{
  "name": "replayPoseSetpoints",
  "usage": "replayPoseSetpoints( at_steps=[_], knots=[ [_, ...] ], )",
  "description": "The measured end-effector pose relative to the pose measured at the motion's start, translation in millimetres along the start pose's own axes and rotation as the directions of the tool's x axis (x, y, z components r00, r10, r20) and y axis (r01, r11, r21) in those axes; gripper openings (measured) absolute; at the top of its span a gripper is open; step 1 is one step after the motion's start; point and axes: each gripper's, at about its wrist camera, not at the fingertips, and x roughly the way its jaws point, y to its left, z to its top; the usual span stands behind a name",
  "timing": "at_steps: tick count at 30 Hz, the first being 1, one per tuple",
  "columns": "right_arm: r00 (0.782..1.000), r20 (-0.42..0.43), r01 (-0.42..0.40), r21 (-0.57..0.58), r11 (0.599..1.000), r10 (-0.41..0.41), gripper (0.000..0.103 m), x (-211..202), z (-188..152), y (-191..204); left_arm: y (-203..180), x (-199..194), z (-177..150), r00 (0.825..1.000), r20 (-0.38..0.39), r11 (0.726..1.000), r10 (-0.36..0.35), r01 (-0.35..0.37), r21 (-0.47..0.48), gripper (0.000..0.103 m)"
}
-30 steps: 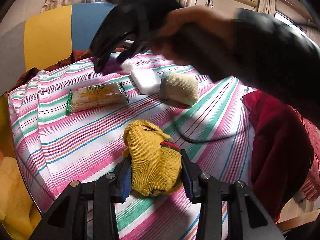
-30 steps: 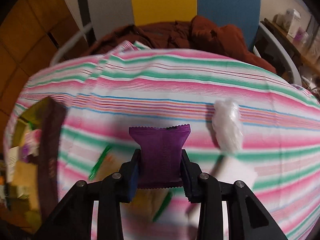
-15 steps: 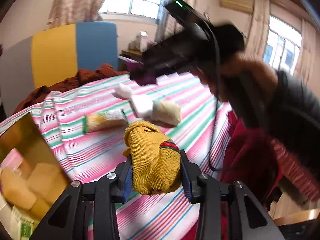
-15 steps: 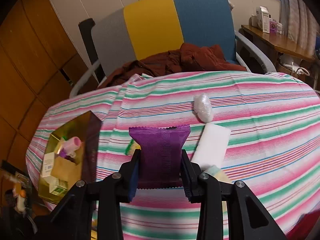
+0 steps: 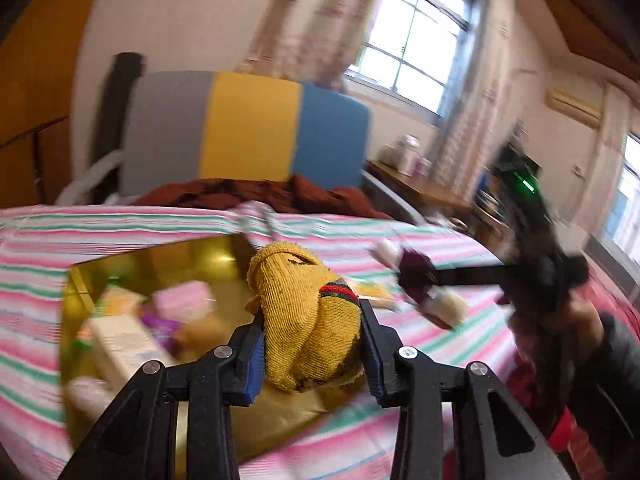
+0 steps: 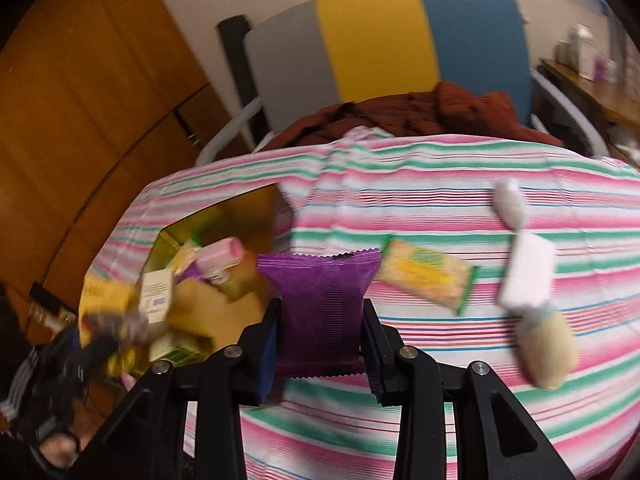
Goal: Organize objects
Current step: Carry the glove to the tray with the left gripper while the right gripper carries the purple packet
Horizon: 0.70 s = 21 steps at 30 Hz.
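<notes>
My left gripper (image 5: 312,344) is shut on a rolled yellow sock (image 5: 308,316) with a red and green band, held over the near right corner of a gold box (image 5: 160,256) that holds several packets. My right gripper (image 6: 320,340) is shut on a purple snack packet (image 6: 320,300), in the air above the striped cloth just right of the gold box (image 6: 256,208). In the left wrist view the right gripper (image 5: 416,284) shows at the right, carried by a person's hand, with the purple packet in it.
On the striped tablecloth (image 6: 440,176) lie a yellow cracker packet (image 6: 428,276), a white block (image 6: 528,276), a cream rolled sock (image 6: 548,352) and a small clear-wrapped item (image 6: 510,204). A grey, yellow and blue chair (image 6: 376,36) with a brown garment stands behind the table.
Both grippers have swung left toward the gold box. The yellow sock has risen off the cloth and now hangs over the box's corner. The purple packet has moved up beside the box.
</notes>
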Motion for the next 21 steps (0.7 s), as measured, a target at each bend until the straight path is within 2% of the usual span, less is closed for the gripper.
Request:
replayPoseSetpoints(
  at_steps=[4, 8, 10, 15, 16, 18, 21],
  knots=[
    [0.999, -0.025, -0.032, -0.054, 0.998, 0.031, 0.037, 17.9, 4.0, 31.9, 44.8, -4.9, 10.2, 0.997, 0.01, 0.991, 0.073, -0.072, -0.116, 0.04],
    [0.998, -0.043, -0.055, -0.09, 0.994, 0.051, 0.037, 36.1, 14.0, 56.5, 82.2, 0.5, 22.5, 0.99, 0.001, 0.968, 0.144, -0.141, -0.207, 0.04],
    [0.997, -0.05, -0.062, -0.101, 0.993, 0.057, 0.037, 44.4, 19.0, 65.6, 91.1, 9.5, 30.2, 0.982, -0.001, 0.959, 0.19, -0.186, -0.212, 0.041],
    [0.997, -0.056, -0.052, -0.116, 0.992, 0.045, 0.039, 66.9, 34.8, 83.3, 111.0, 24.7, 40.9, 0.97, -0.019, 0.945, 0.24, -0.239, -0.223, 0.049],
    [0.998, -0.056, -0.046, -0.111, 0.993, 0.04, 0.04, 70.5, 37.1, 85.1, 117.7, 27.9, 43.1, 0.969, -0.024, 0.942, 0.247, -0.246, -0.229, 0.053],
    [0.997, -0.058, -0.056, -0.103, 0.993, 0.05, 0.061, 74.3, 39.7, 87.2, 123.0, 31.2, 43.1, 0.965, -0.041, 0.934, 0.26, -0.262, -0.241, 0.054],
    [0.996, -0.065, -0.065, -0.105, 0.992, 0.058, 0.061, 75.3, 36.1, 89.0, 127.0, 29.7, 40.8, 0.966, -0.045, 0.933, 0.254, -0.257, -0.253, 0.055]
  ],
)
